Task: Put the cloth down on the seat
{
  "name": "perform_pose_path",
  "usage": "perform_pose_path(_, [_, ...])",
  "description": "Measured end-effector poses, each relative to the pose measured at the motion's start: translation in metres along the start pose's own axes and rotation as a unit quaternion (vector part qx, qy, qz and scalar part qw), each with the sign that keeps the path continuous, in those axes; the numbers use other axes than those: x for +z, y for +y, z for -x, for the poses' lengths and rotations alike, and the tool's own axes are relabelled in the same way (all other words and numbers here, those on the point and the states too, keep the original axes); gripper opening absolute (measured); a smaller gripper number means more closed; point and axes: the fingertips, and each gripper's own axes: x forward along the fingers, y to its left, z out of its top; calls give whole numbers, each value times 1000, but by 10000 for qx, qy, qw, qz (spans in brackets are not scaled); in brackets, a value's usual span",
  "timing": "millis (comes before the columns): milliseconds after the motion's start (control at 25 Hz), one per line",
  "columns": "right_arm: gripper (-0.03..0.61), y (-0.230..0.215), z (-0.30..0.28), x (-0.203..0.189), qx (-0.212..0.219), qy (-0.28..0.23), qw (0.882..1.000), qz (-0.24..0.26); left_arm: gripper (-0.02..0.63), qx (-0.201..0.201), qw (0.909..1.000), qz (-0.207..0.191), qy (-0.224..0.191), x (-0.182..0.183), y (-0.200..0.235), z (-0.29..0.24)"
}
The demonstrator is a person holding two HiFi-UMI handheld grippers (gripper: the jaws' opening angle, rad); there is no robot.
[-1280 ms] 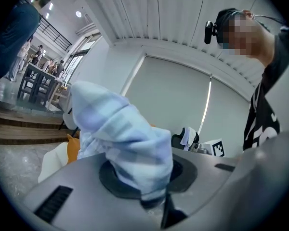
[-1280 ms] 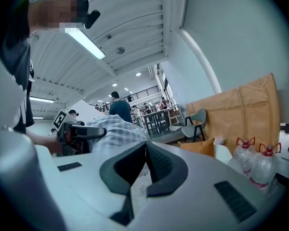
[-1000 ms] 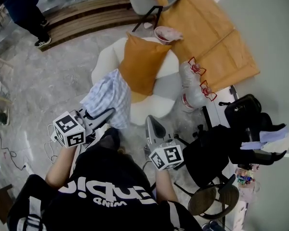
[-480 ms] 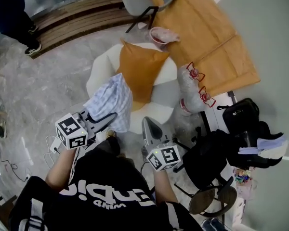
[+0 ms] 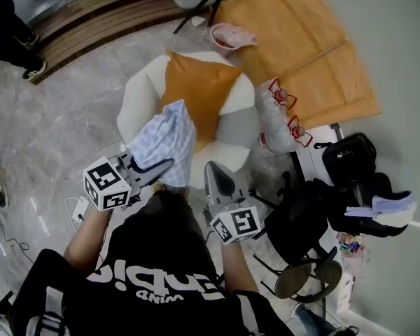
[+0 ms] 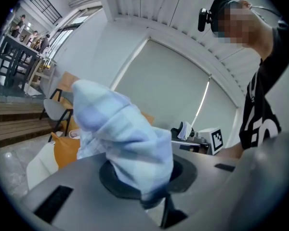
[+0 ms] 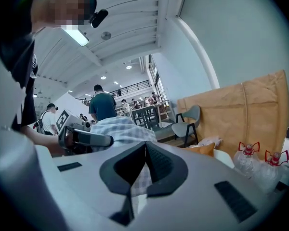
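1. Clamping the cloth (image 5: 164, 135): left gripper (image 5: 161, 166), jaws pinched on one bunched end.
2. Right gripper (image 5: 215, 172): jaws together, nothing between them, just right of the left one.
3. Cloth: blue-white check, sticking out from the jaws over the seat's (image 5: 134, 96) near edge. Can't tell whether it touches the seat.
4. Orange cushion (image 5: 196, 89) leans at the seat's back, just beyond the cloth.
5. Two bottles (image 5: 278, 121) stand on the floor off the seat's right side, with a black bag (image 5: 346, 161) further right.
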Motion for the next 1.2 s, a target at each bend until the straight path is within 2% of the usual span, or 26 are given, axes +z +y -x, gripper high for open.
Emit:
perform_pose_path(160, [21,-9,-6,3,12,33,10000,-24,72,-193,9997,133,45,-1,1,-10])
perform_pose_path(600, [21,-54,-20,-33,150,193,9993,-299,72,-97,9990,229,361,-23,32,-57])
perform_pose_path(840, [21,-77,-27,-60,158,223,9985,-480,72,-103,9974,325,638,-58,50,-79])
perform_pose_path(1200, [21,-109,-32,-101,279,320,9985,-344,72,-223,9943,427,948,-117,77,-124])
